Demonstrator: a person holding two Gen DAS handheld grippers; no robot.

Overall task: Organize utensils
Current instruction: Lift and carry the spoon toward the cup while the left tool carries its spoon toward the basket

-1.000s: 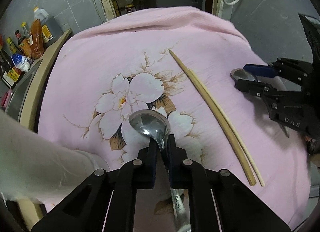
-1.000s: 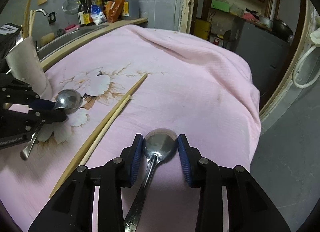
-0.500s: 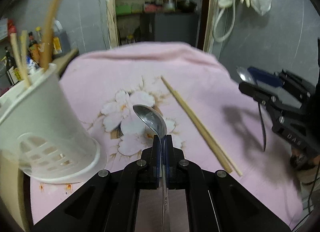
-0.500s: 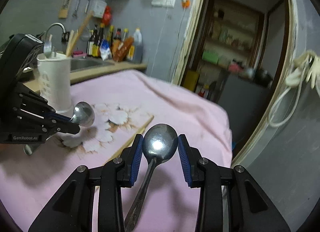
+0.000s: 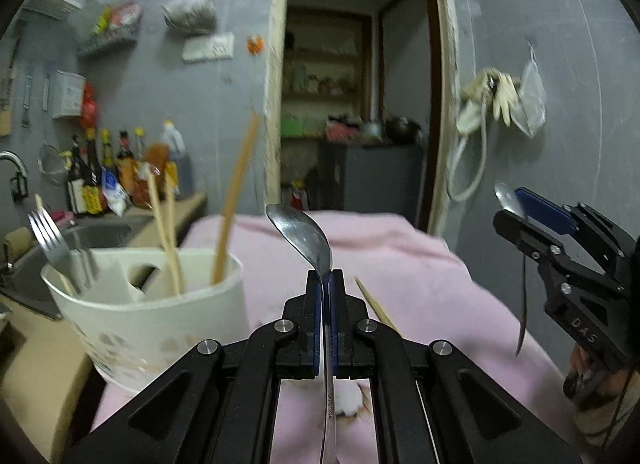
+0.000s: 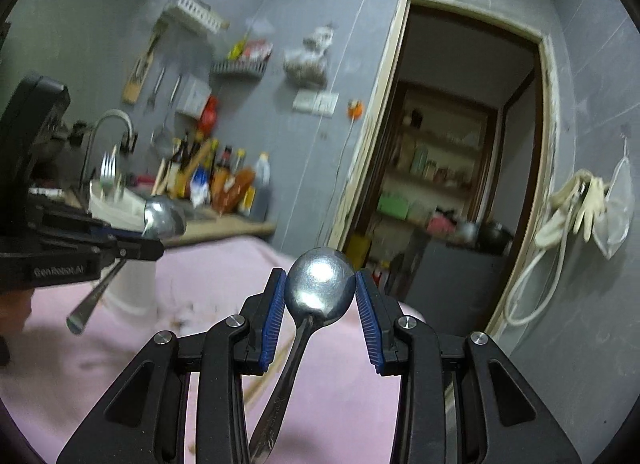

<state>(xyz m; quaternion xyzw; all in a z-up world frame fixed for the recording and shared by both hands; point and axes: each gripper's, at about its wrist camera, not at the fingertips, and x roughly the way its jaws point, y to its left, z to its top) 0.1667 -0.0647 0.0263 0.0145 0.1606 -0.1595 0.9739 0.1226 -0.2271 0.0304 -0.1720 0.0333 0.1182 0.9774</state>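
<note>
Both spoons point bowl-forward along their jaws: left spoon clamped by its neck, right spoon by its bowl.

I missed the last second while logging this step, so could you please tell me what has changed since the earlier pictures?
Both spoons have been lifted off the pink cloth. The left tongs, already shut on the left spoon by its neck, raised it beside the white utensil holder. The right tongs raised the right spoon, gripped across its bowl. Both grips are unchanged, and the chopsticks still lie on the cloth.
</note>
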